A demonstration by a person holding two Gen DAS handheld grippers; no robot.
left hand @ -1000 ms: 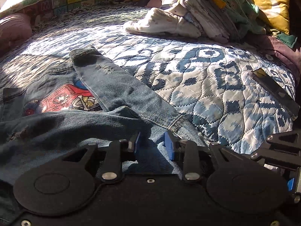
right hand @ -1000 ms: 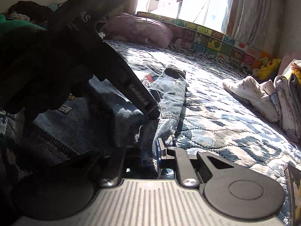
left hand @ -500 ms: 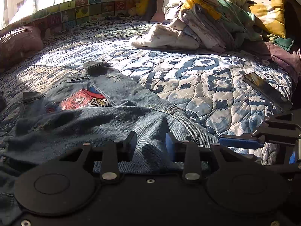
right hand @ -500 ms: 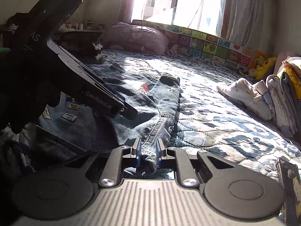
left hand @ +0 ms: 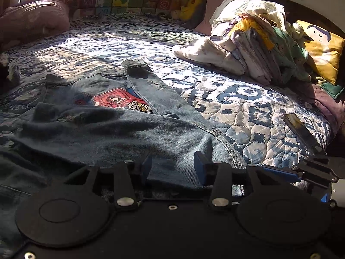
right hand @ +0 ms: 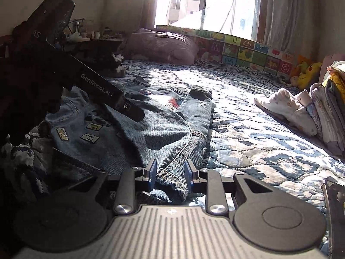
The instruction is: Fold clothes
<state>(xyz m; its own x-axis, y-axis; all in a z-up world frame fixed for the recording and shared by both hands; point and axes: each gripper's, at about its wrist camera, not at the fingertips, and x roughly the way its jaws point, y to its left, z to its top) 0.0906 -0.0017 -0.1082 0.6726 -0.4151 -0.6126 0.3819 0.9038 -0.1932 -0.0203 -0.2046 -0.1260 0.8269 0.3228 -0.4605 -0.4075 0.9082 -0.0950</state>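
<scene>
Two grippers low over bed; quilt (left hand: 243,99) blue-and-white patterned. Far left, purple pillow (left hand: 32,19). Denim jacket (left hand: 103,129) spread on quilt's left part, one sleeve (left hand: 151,86) laid across red back patch (left hand: 112,99). Left gripper (left hand: 172,166) spread wide, jacket hem between its fingers, ungripped. Right gripper (right hand: 169,172) parted moderately, denim fold between its pads, not pinched. Folded clothes pile (left hand: 258,49) far right, beside yellow cushion (left hand: 321,47)

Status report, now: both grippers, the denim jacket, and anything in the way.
Left gripper open over denim jacket. Right gripper open, jacket hem between its fingers. Jacket part-folded on quilt. Clothes pile well clear.
</scene>
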